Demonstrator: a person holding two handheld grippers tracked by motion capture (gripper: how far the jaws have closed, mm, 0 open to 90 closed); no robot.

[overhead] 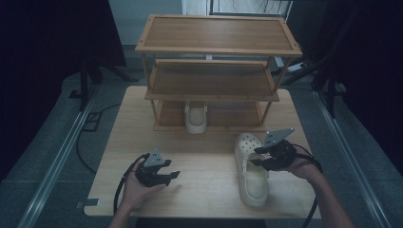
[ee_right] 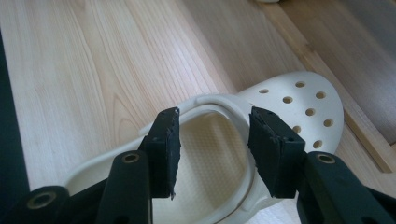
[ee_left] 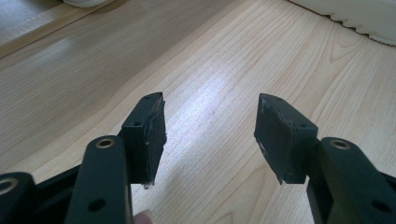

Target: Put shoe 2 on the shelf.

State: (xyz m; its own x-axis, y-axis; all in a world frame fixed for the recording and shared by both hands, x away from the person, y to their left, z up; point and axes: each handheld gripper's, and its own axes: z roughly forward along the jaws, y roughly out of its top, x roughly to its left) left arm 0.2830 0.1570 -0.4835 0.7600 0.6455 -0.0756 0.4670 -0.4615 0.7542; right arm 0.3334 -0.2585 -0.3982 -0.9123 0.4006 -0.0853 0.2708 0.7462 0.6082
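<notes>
A cream clog [overhead: 251, 167] lies on the wooden table [overhead: 199, 156] at the right, toe toward the rack. My right gripper [overhead: 257, 156] hovers over its opening, open, the two jaws above the strap and the foot bed [ee_right: 212, 154]; nothing is held between them. A second cream clog [overhead: 196, 117] sits on the bottom shelf of the wooden rack [overhead: 212, 80], heel toward me. My left gripper [overhead: 172, 176] rests low over bare table at the front left, open and empty [ee_left: 210, 135]. The sole edge of a clog [ee_left: 355, 14] shows at the top right of the left gripper view.
The three-tier wooden rack stands at the table's far edge; its top shelf [overhead: 218, 33] and middle shelf [overhead: 211, 78] are bare. Black cables trail from both grippers off the front edge. Dark floor and stands surround the table.
</notes>
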